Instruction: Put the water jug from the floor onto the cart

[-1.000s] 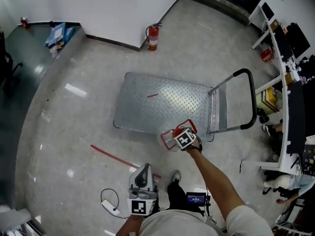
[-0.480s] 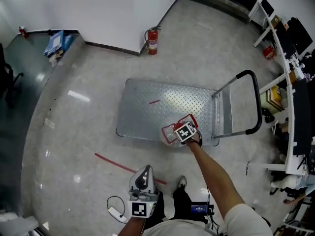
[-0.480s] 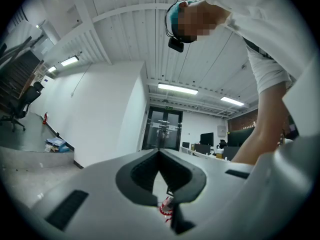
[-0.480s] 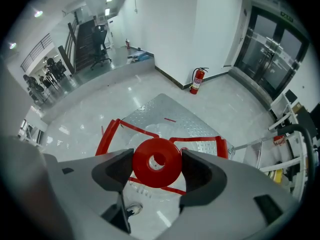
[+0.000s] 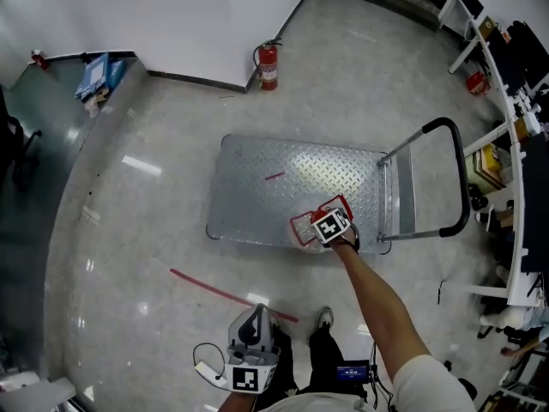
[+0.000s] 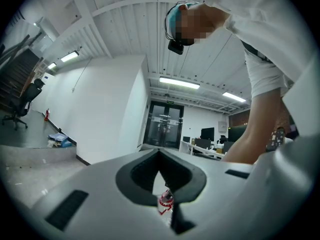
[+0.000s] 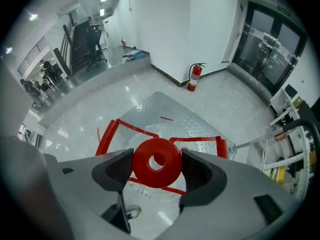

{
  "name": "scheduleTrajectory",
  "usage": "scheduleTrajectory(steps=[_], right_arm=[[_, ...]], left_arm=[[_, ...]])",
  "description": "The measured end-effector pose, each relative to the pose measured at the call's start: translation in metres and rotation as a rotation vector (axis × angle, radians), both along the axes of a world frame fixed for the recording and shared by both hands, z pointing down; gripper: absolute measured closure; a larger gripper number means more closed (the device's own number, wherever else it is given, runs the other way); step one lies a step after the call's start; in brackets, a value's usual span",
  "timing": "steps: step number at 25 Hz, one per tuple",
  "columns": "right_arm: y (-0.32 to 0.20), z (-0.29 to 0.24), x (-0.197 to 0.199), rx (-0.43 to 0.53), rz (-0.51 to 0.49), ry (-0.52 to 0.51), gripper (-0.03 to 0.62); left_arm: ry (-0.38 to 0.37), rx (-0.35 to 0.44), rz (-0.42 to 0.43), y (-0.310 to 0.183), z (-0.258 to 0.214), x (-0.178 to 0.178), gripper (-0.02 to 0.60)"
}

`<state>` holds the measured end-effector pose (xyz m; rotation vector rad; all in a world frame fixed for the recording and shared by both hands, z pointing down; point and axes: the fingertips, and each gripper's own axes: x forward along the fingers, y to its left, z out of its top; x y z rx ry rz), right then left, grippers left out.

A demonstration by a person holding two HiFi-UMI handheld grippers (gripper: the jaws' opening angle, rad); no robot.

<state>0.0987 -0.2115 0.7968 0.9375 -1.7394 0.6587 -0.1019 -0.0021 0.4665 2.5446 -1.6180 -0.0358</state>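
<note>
A polished speckled floor point(image 5: 129, 230) is seen to fill most of the head view, bounded at the top by a white wall point(image 5: 171, 15) and at the right by cluttered white tabletops point(image 5: 502, 127); a flat platform cart point(image 5: 266, 200) with a diamond-plate metal deck is parked in the middle of the floor, its black looped push handle point(image 5: 459, 174) raised at the right end; the water jug point(image 5: 305, 228), a clear body framed in red bars, is seen at the near edge of the deck, close to the handle end, partly over the deck and partly over the floor, and whether it rests on the deck cannot be told; the jug is held from above by the right hand-held gripper point(image 5: 326, 228), whose marker cube faces up at the end of an outstretched arm; in the right gripper view its jaws are closed against both sides of the jug's round red cap point(image 7: 156, 162); the left hand-held gripper point(image 5: 253, 326) is held low near the person's body, well apart from the cart, with its jaws drawn together on nothing; a red fire extinguisher point(image 5: 269, 65) is stood at the wall corner beyond the cart; a long strip of red tape point(image 5: 225, 293) is laid on the floor between the cart and the person; a short red mark point(image 5: 274, 176) is seen on the deck.
</note>
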Motion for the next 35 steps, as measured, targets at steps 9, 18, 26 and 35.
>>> scheduleTrajectory(steps=[9,18,26,35], right_arm=[[-0.007,0.004,0.007,0.005,0.021,-0.028,0.294],[0.000,0.008,0.013,0.025,0.025,-0.049,0.293],[-0.004,-0.009,0.012,0.096,0.015,-0.022,0.295],[0.008,-0.092,0.020,0.298,0.092,-0.101,0.329]], left_arm=[[0.002,-0.031,0.000,-0.003,0.010,0.006,0.578],[0.004,-0.035,0.004,0.001,0.009,0.010,0.578],[0.005,-0.014,-0.002,0.008,0.003,0.007,0.578],[0.019,0.030,0.003,0.008,-0.013,0.013,0.578]])
